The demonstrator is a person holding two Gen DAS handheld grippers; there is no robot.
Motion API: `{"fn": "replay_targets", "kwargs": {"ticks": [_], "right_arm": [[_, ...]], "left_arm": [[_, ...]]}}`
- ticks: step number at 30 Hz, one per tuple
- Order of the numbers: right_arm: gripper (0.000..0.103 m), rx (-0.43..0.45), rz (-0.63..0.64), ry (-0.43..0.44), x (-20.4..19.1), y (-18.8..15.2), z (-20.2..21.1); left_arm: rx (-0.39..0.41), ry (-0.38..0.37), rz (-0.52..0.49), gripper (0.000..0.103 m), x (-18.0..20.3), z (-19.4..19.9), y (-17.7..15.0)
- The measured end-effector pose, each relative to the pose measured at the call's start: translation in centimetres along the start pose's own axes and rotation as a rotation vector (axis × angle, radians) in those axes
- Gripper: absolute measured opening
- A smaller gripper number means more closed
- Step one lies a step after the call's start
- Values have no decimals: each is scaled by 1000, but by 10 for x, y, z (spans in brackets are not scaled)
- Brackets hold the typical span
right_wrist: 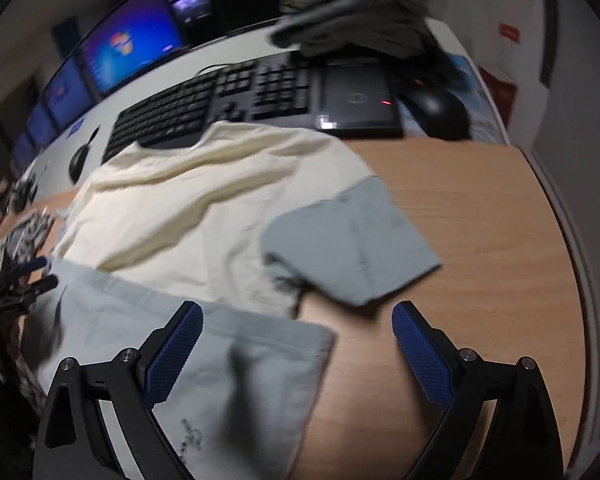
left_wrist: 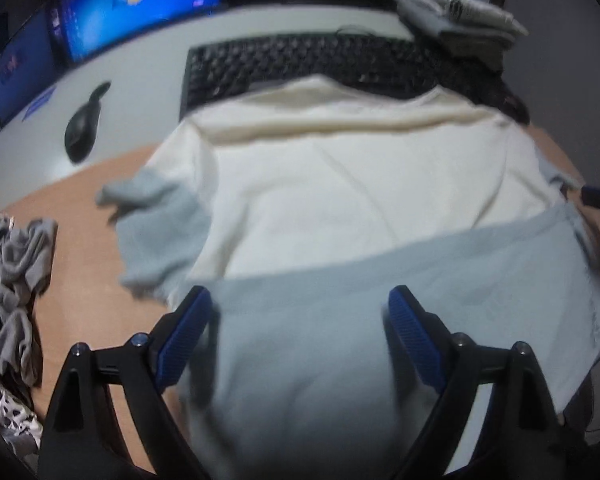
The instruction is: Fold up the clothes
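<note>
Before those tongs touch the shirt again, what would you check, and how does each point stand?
1. Left tongs open, holding nothing: ok.
2. Right tongs open, holding nothing: ok.
3. Cream and pale blue shirt lying spread on the wooden table: ok.
4. Right sleeve lying flat, clear to grasp: ok.
5. Left sleeve smooth: not ok, it is bunched.
6. Shirt clear of the keyboard: not ok, its far edge overlaps the keyboard.
</note>
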State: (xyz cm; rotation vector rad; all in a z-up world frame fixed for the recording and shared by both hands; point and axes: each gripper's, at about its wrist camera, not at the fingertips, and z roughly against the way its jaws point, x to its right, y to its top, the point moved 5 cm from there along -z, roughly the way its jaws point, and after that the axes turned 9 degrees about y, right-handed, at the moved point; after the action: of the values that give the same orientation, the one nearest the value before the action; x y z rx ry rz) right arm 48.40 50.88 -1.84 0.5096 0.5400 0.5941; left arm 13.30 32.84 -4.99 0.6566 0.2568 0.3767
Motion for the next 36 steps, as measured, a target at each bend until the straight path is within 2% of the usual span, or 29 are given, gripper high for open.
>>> {"fn": "replay_targets", "kwargs": {"ticks": [3,6,8,9,11,13,14,23,31,32,34,36], "right_arm": [[96,14,-106,8,34,8,-2],[96,23,-175,-7,55,17,-6],[95,23,-172,-17,55,22,-8],[90,22,-159,-21,52,24,-9],[67,20,-132,-27,45,29,-10],[19,18,-106,-34,38,34,-12],[13,16,-93,-37,34,36,-12],[13,3,27,-62,1,57,-20],[13,-96,155,50,-80,67,-48],[14,-109,171,63,-90,68,-52],[31,-134,203,91,-111,71,-59],[32,-158,235,119,-131,73,-66]], "left_arm": [[11,22,8,93,7,-10,5],[-17,28,67,93,6,-30,-1],[22,44,65,101,7,-34,-3],[29,40,65,101,7,-34,-3],[33,29,71,102,5,-33,-4],[33,29,70,102,5,-33,-5],[32,32,67,102,5,-33,-5],[32,33,66,102,5,-33,-6],[33,28,71,102,6,-33,-6],[34,28,71,102,6,-33,-6],[35,25,74,102,6,-33,-6],[36,22,79,102,5,-33,-6]]}}
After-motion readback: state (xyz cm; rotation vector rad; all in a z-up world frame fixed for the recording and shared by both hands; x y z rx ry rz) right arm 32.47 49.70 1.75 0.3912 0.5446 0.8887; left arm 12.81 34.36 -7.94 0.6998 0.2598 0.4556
